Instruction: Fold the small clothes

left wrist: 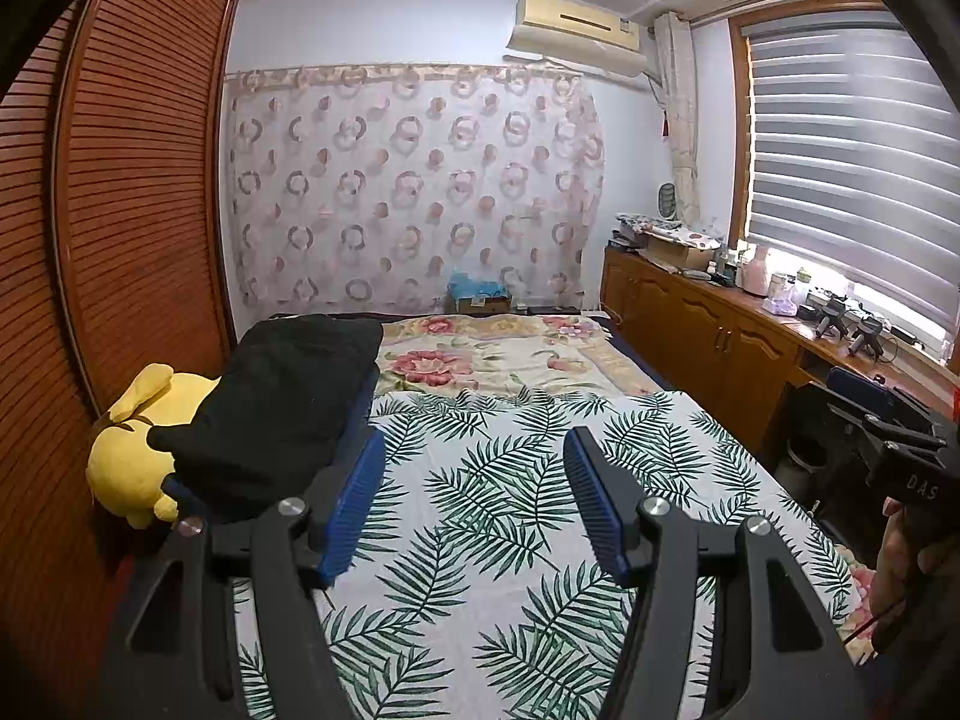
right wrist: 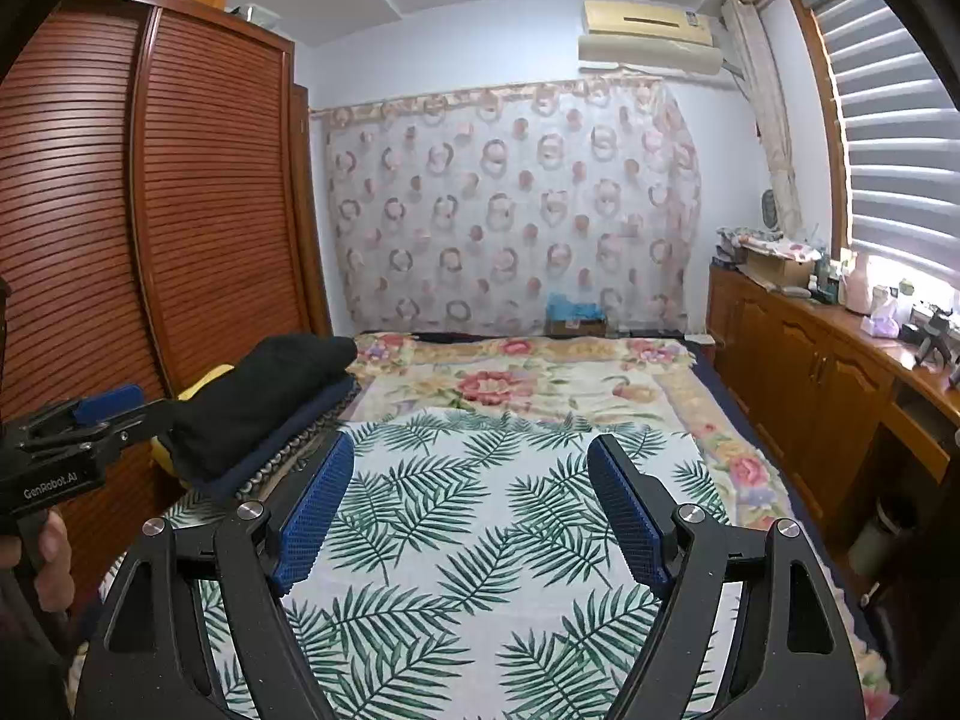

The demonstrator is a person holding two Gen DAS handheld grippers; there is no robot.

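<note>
A stack of folded dark clothes [left wrist: 282, 396] lies on the bed's left edge, its long axis running toward the far wall. The left gripper [left wrist: 474, 501] is nearer, the stack just ahead to its left; the right gripper [right wrist: 471, 507] is farther. Both gape empty over the palm-leaf sheet [right wrist: 480, 540]. A yellow plush toy [left wrist: 129, 456] touches the stack.

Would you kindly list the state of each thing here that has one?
Left gripper: open, holding nothing.
Right gripper: open, holding nothing.
Black garment: folded, lying at the bed's left edge.
Leaf-print sheet: spread flat.
Wardrobe doors: closed.
Window blind: lowered.
Cabinet doors: closed.
</note>
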